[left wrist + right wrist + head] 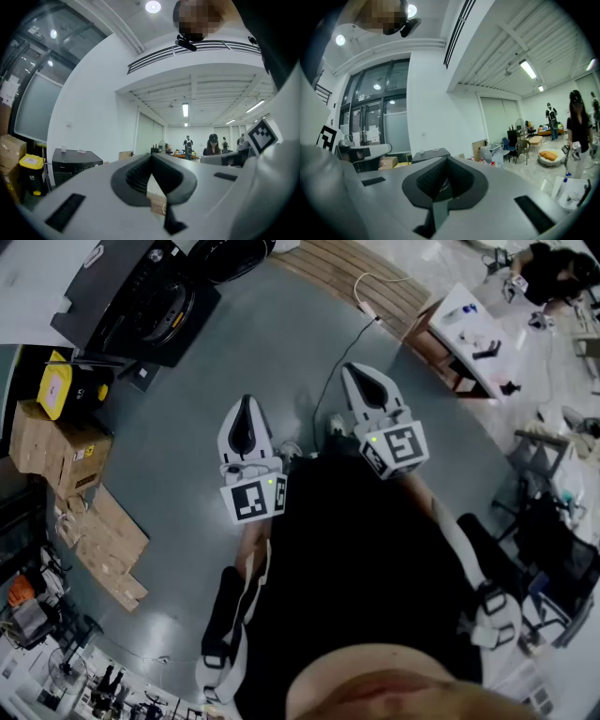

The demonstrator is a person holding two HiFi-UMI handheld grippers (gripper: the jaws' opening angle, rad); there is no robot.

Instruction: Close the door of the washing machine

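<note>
holding left gripper (246,411) jaws shut, empty | holding right gripper (362,378) jaws shut, empty | facing black box-shaped washing machine (141,301) lying ahead-left, well apart | judging left gripper nearer

Overhead plus level, perhaps sharing washer (141,296)

Left claw (151,157) tips together, nothing between. Black washing machine (75,163) at left, well apart; yellow bin (31,172) beside it.
</note>
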